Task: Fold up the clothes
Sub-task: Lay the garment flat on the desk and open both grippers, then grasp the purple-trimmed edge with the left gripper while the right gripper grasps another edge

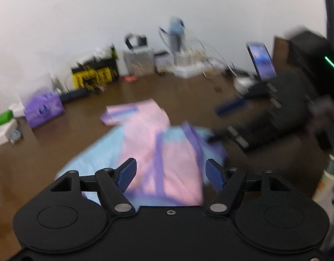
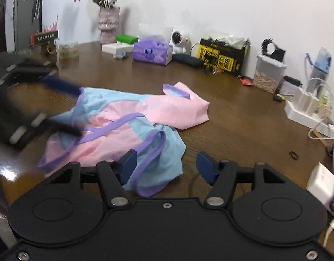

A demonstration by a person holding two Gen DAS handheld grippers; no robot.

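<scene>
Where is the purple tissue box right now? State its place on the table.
In the right wrist view, the purple tissue box stands at the far edge of the wooden table by the wall, between the white box and the small white camera.

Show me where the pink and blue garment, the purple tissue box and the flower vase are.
pink and blue garment (image 2: 167,108): right wrist view, on its pink panel.
purple tissue box (image 2: 150,53): right wrist view, on its front face.
flower vase (image 2: 108,25): right wrist view, on its patterned body.
</scene>
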